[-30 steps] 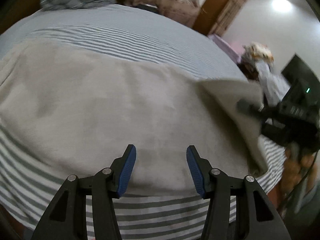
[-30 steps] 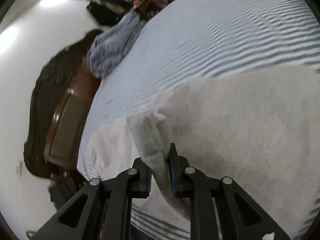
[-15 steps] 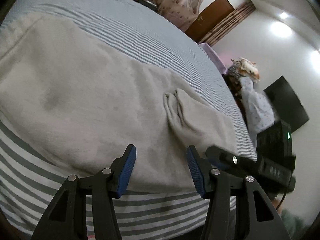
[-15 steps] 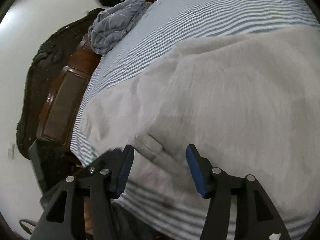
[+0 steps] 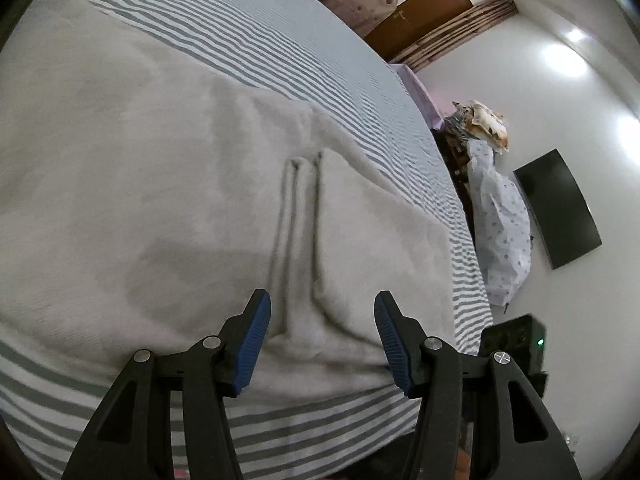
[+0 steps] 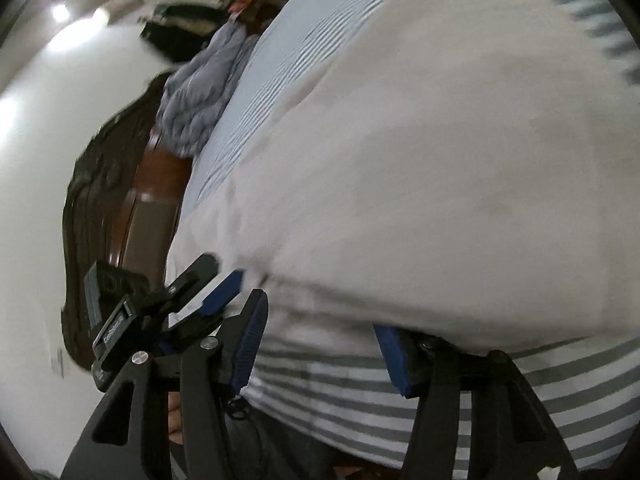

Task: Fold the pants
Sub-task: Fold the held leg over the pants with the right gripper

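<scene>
Since the earlier frames my right gripper (image 6: 320,344) has let the folded corner go: its jaws were clamped on a fold of cloth, have just been opening and then eased in a little, and now stand apart with nothing between the pads, low at the near edge of the bed. That released flap now lies flat on the pants (image 5: 160,184), where before it hung lifted at the right. My left gripper (image 5: 320,336) is also open and empty, its jaws framing the near hem without touching it. Pants: pale grey, fleecy-looking, spread flat across the striped sheet (image 5: 280,40), near edge close to the bed's edge. 2 parallel ridges (image 5: 296,220) run away from my left tongs, with the laid-over panel just to their right. Handling, as I judge it: soft, limp, light, no stiffness at all, so any lifted part will sag and drag the layer under it; the nap should give the pads decent friction. Best hold is probably a hem or corner where layers stack, pinching all the layers together, 1 gripper at each end of the edge to be carried over. Containers: none in view. Further out, a crumpled blue-grey blanket (image 6: 200,96) sits at the dark wooden headboard (image 6: 112,208), well apart from the pants.
</scene>
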`<state>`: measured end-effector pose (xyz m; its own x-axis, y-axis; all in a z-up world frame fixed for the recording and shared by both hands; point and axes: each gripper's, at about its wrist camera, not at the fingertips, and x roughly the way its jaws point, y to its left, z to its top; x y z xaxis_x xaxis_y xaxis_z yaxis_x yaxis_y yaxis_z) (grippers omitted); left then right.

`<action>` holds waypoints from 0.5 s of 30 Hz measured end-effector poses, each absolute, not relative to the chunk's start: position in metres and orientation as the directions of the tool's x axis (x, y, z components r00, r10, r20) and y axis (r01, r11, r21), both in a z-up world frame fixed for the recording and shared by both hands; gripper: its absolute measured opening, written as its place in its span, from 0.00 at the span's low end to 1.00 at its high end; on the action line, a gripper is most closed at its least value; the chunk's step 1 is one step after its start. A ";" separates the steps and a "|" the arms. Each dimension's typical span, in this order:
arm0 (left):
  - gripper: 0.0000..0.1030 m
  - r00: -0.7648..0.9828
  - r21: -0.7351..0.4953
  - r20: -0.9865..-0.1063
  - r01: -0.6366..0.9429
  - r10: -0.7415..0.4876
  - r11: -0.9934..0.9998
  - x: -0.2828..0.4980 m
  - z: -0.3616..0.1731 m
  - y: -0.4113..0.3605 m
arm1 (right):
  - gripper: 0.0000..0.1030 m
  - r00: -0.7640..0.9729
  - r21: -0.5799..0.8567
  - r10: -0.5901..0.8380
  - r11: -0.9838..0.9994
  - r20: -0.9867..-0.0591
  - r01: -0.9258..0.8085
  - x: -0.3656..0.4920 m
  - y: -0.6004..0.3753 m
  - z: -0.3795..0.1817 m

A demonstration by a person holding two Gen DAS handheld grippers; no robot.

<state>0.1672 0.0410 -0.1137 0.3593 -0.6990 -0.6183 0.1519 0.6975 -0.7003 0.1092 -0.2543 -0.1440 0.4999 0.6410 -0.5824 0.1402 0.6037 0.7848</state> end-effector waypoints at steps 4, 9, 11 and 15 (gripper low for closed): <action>0.54 0.344 -0.681 -0.642 0.157 -0.686 0.716 0.175 -0.113 0.027 | 0.43 0.568 0.817 0.615 0.540 -0.546 0.201 0.097 -0.302 -0.147; 0.53 0.327 -0.657 -0.679 0.128 -0.657 0.743 0.179 -0.120 0.011 | 0.30 0.618 0.844 0.594 0.478 -0.515 0.244 0.086 -0.337 -0.147; 0.47 0.337 -0.650 -0.685 0.119 -0.646 0.751 0.178 -0.123 0.010 | 0.23 0.625 0.851 0.592 0.456 -0.509 0.261 0.080 -0.344 -0.152; 0.23 0.338 -0.598 -0.723 0.129 -0.602 0.791 0.174 -0.125 0.001 | 0.15 0.643 0.859 0.581 0.427 -0.499 0.281 0.076 -0.352 -0.155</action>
